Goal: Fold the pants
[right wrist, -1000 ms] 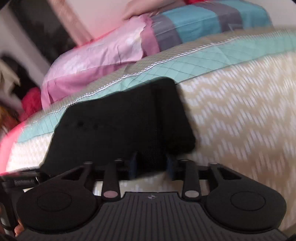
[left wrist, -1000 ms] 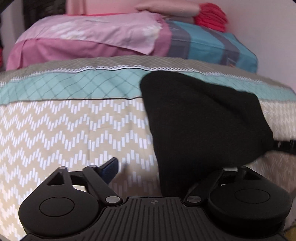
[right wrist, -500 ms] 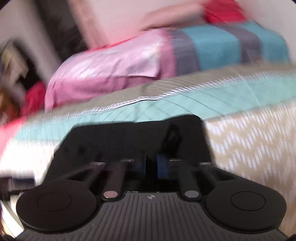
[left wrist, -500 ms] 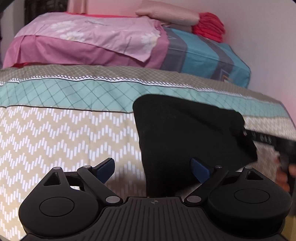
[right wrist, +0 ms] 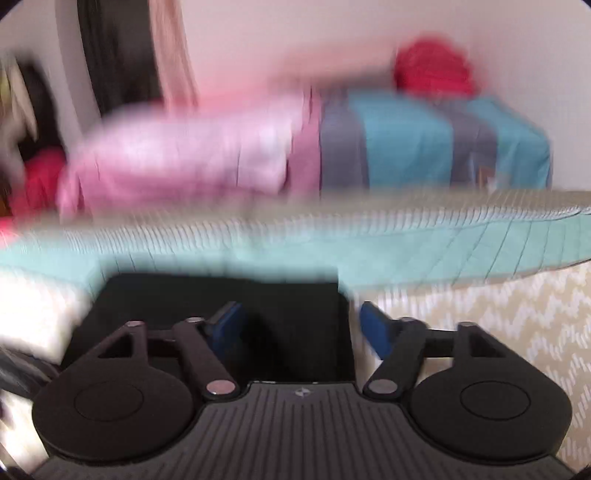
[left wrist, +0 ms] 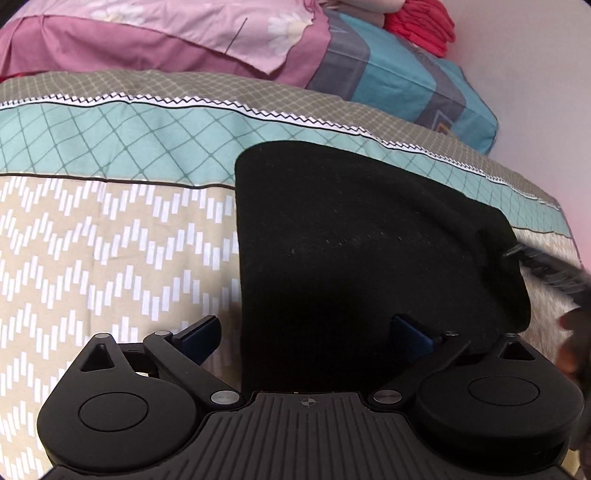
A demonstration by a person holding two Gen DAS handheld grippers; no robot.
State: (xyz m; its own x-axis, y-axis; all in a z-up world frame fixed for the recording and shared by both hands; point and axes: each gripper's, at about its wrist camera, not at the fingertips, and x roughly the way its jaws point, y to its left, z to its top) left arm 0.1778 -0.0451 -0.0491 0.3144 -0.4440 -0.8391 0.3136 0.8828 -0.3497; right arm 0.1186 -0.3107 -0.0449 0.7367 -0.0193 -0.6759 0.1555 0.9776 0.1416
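The black pants (left wrist: 354,251) lie folded into a compact block on the patterned bedspread (left wrist: 110,240). My left gripper (left wrist: 306,332) is open, its blue pads straddling the near left edge of the fabric without holding it. In the blurred right wrist view the pants (right wrist: 221,295) lie just ahead and left. My right gripper (right wrist: 301,325) is open, its pads on either side of the block's right edge. The right gripper also shows at the right edge of the left wrist view (left wrist: 546,266), blurred.
A pink pillow (left wrist: 155,33) and a blue and grey striped pillow (left wrist: 399,70) lie at the head of the bed, with red folded cloth (left wrist: 424,26) on top. A pale wall (left wrist: 535,74) is to the right. Dark clutter (right wrist: 37,110) stands at far left.
My right gripper, shut on the pants' edge a second ago, has opened and let go. The pants have dropped into a flatter fold. My left gripper stayed open and shifted slightly.
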